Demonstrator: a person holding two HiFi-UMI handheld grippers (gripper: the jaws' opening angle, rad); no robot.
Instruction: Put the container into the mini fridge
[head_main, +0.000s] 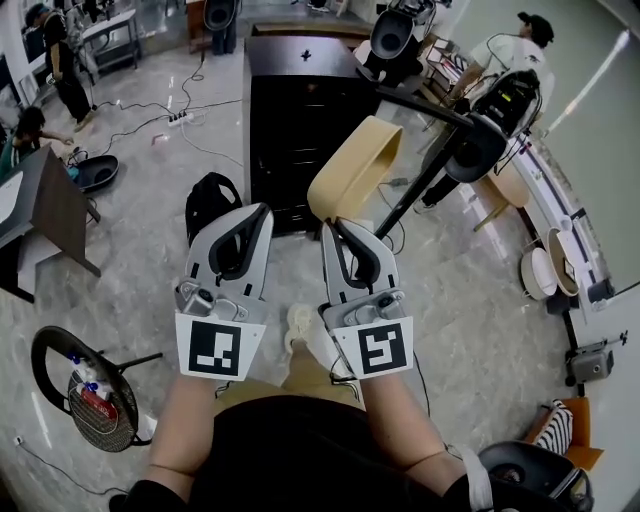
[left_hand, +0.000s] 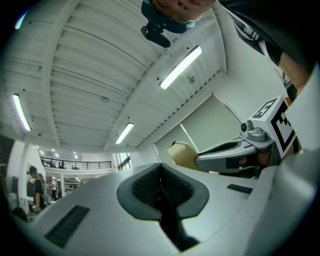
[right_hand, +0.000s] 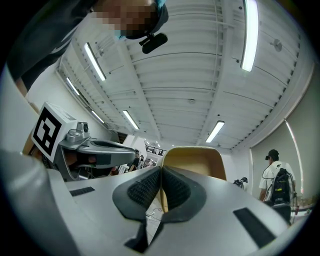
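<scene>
Head view first: the mini fridge (head_main: 300, 110), taken to be the black cabinet, stands ahead on the floor. Both tools are held side by side short of its front. The right tool (head_main: 336, 224) is clamped on the near edge of the tan container (head_main: 355, 165), which juts toward the fridge, well off the floor. The left tool (head_main: 262, 210) sits just beside it, on the side away from the container and not touching it. The fridge front looks shut, though its door cannot be made out for certain.

Left gripper view: the jaws are pressed together with nothing between them. The container shows off to one side, in the other tool.

Right gripper view: the pads pinch only the container's thin wall, so it hangs from a single edge.

The carry seems under way. Doing it well probably means a firm clamp and a level container on the approach to the fridge. The empty left tool would likely have to open the door before the container goes in.
</scene>
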